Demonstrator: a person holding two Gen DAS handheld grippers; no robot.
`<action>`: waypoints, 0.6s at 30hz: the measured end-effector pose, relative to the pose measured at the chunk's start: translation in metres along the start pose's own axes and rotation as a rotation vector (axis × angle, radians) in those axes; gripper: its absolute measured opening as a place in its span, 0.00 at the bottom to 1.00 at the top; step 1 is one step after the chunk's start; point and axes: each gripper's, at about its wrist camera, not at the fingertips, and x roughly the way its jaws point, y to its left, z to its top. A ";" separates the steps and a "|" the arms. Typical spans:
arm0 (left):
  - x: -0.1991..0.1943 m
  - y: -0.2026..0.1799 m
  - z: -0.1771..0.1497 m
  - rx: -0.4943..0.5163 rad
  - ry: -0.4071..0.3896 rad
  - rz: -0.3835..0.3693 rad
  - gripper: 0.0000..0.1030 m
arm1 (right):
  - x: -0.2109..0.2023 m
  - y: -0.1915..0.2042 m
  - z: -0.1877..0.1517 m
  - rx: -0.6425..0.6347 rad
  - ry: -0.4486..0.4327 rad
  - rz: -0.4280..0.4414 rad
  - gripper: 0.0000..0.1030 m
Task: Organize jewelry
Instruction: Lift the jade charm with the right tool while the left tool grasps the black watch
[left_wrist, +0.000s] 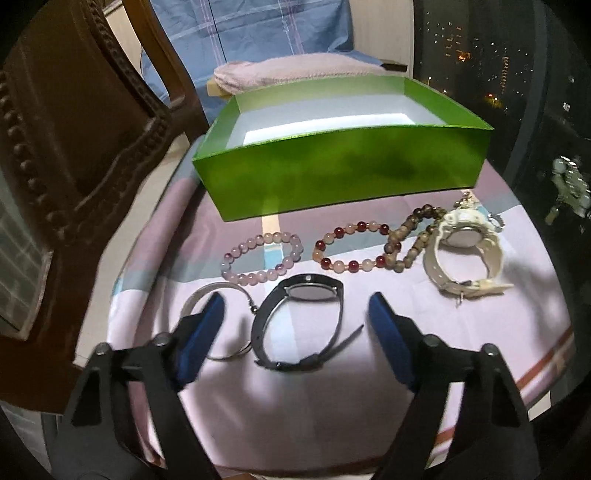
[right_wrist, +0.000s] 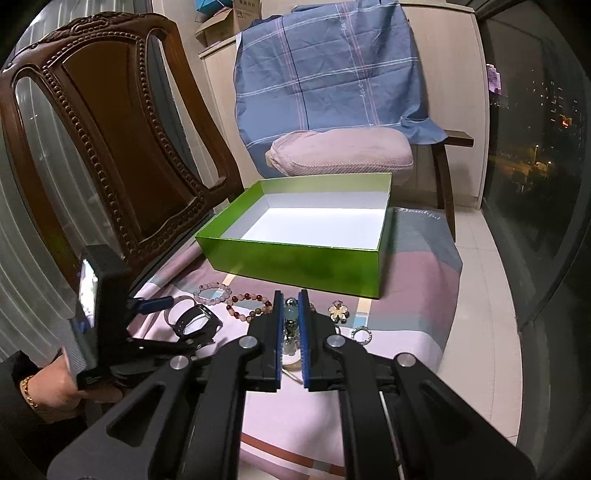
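While the left gripper (left_wrist: 295, 314) hangs low over the cloth (left_wrist: 480, 332) with its blue fingers (left_wrist: 207, 328) spread wide, a black watch (left_wrist: 299, 325) lies on its side between them, touching neither. One finger partly covers a silver bangle (left_wrist: 199, 299) just left of the watch. Behind these, in a row before the green box (left_wrist: 340, 173), lie a pale pink bead bracelet (left_wrist: 262, 258), a red and peach bead bracelet (left_wrist: 354, 247), a brown bead strand (left_wrist: 413, 236) overlapping it, and a white watch (left_wrist: 465, 254) on the right, touching the brown strand. The box stands open at the far side of the cloth, its white floor bare where it shows. In the right wrist view the right gripper (right_wrist: 290, 299) has its fingers (right_wrist: 275, 332) drawn close together around a string of pale blue and clear beads (right_wrist: 290, 317), which sits in the narrow gap; the pads seem to pinch it, though the contact itself is hard to see. Just right of it lie a flower-shaped piece (right_wrist: 339, 311) and a small ring (right_wrist: 361, 335). A carved wooden chair (right_wrist: 103, 140) stands to the left, beside the cloth.
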 end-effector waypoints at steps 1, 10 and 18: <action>0.002 -0.001 0.001 0.002 0.008 -0.001 0.62 | 0.000 0.000 0.000 0.000 0.003 0.001 0.08; -0.022 0.002 0.012 -0.014 -0.087 -0.053 0.34 | 0.000 -0.003 0.001 0.003 0.003 -0.013 0.08; -0.116 0.045 0.016 -0.111 -0.367 -0.150 0.34 | -0.013 0.002 0.003 -0.002 -0.050 0.011 0.08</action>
